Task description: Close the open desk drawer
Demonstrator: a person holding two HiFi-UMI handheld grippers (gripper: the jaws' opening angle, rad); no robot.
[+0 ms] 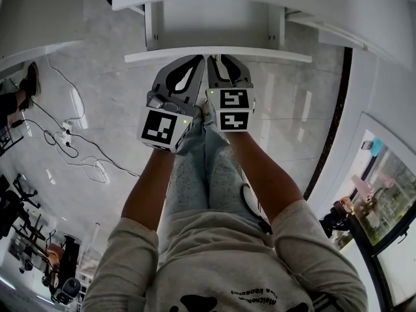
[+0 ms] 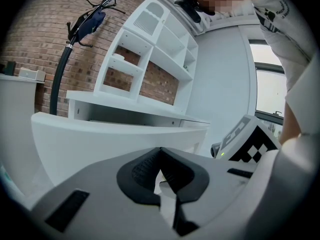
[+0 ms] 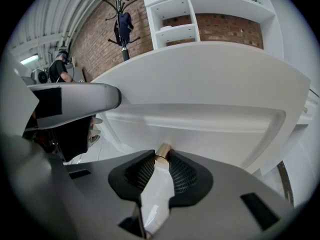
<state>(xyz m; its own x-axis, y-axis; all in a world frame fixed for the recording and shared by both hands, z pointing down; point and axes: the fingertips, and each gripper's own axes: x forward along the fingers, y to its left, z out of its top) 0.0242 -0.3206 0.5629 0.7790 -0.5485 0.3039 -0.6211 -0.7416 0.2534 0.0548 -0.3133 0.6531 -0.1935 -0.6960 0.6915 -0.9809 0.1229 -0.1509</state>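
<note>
The white desk drawer [image 1: 273, 56] stands pulled out toward me, its tray [image 1: 214, 21] open under the desk top. Both grippers sit side by side at the middle of its front panel [image 3: 215, 94]. My right gripper [image 1: 218, 60] has a small brass knob [image 3: 163, 152] pinched between its tips [image 3: 163, 156]. My left gripper [image 1: 199, 60] is just to its left with the jaws closed tip to tip [image 2: 160, 151], nothing between them, close to the panel [image 2: 100, 139]. Whether the left tips touch the panel is hidden.
A white shelf unit [image 2: 155, 49] rises on the desk against a brick wall, with a coat stand [image 2: 75, 34] to its left. Cables and a power strip [image 1: 65, 136] lie on the grey floor at left. My legs [image 1: 208, 174] are right below the grippers.
</note>
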